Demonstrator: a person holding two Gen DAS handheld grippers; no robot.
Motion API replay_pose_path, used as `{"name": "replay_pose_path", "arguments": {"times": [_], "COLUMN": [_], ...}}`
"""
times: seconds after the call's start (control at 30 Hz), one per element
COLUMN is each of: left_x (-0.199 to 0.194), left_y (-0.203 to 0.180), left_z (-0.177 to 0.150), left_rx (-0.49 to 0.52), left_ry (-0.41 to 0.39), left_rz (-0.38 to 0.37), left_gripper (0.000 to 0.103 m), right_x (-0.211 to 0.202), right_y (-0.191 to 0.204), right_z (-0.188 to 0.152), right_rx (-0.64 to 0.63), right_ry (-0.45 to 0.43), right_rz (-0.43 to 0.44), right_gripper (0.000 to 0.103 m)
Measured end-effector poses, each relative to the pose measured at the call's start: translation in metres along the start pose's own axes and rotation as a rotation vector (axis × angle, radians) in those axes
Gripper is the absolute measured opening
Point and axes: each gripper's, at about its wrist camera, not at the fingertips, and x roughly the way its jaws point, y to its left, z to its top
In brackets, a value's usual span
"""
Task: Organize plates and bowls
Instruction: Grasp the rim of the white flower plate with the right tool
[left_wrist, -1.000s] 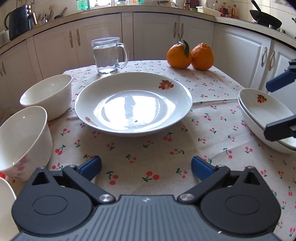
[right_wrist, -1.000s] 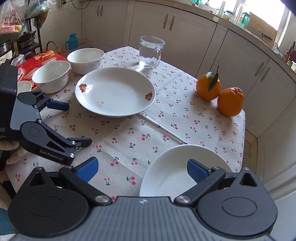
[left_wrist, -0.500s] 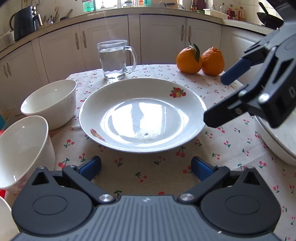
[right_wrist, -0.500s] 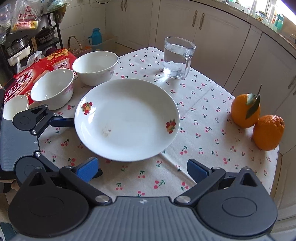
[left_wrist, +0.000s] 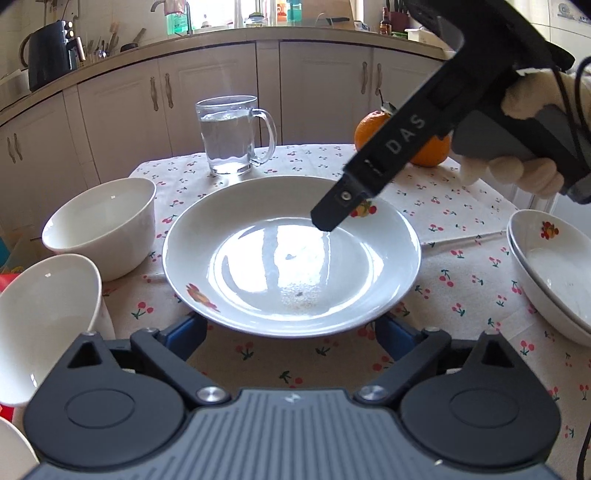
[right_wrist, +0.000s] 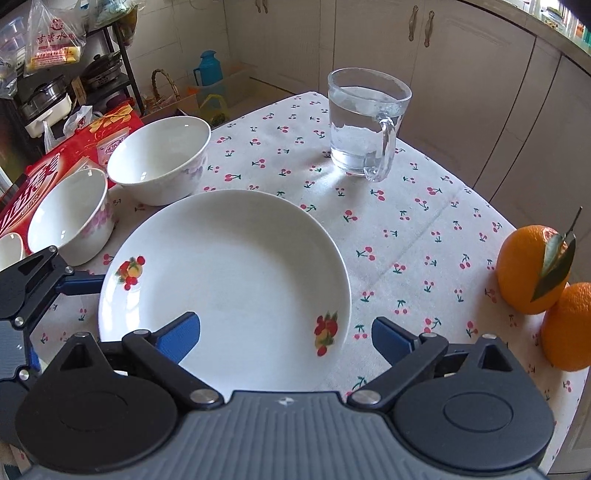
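Left gripper (left_wrist: 291, 332): blue-padded fingers (left_wrist: 186, 332) spread wide and released, grasping nothing; both tips sit low, just beneath the near rim of the wide white fruit-printed ceramic plate (left_wrist: 258, 229), which lies flat at the centre of the cherry-print-clothed table (left_wrist: 461, 280); contact between tips and rim cannot be told.

Right gripper (right_wrist: 286, 334): blue-padded fingers (right_wrist: 179, 332) likewise spread and released; left tip over the plate's (right_wrist: 236, 258) near inner surface, right tip beyond the rim over the cloth (right_wrist: 406, 229); nothing held.

Shown only in the left wrist view: stack of two shallow white fruit-printed dishes (left_wrist: 554, 273) at the table's right edge, well apart from the plate; the right gripper's black body marked "DAS" slanting down from upper right, its tip over the plate's far side; the white-gloved right hand (left_wrist: 517, 173) wrapped round the grey handle; dark kettle (left_wrist: 50, 55) on the rear worktop.

Shown only in the right wrist view: the left gripper's black linkage at the left frame edge, one blue tip reaching just under the plate's left rim; red printed carton (right_wrist: 44, 173) left of the bowls; blue flask (right_wrist: 208, 68) on the floor beyond.

Shown in both: clear glass handled mug of water (right_wrist: 364, 125) behind the plate; two oranges (right_wrist: 532, 273) touching each other, right rear; two deep white ceramic bowls (right_wrist: 159, 158) side by side left of the plate, the nearer one just beside its rim.
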Motion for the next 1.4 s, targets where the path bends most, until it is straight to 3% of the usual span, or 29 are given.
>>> {"name": "replay_pose_path", "arguments": {"times": [0.13,0.37,0.7,1.17,1.4], "left_x": [0.004,0.007,0.008,0.002,-0.009], "left_y": [-0.001,0.001,0.000,0.000,-0.003], "left_z": [0.000,0.001,0.002,0.000,-0.007], "left_rx": [0.000,-0.008,-0.006,0.036,0.084], "left_ry": [0.013,0.017,0.022,0.039,0.052], "left_rz": [0.008,0.004,0.006,-0.004,-0.051], "left_gripper": [0.089,0.089,0.089,0.089,0.089], "right_x": [0.016,0.036,0.045,0.035,0.022], "right_y": [-0.012,-0.026,-0.035,-0.033,-0.029], "right_z": [0.010,0.021,0.030,0.015,-0.004], "right_rx": [0.031,0.051,0.070,0.114,0.142], "right_ry": [0.011,0.024,0.015,0.024,0.040], "right_rz": [0.036,0.082,0.144,0.166,0.175], "right_gripper": [0.090,0.073,0.060,0.061,0.061]}}
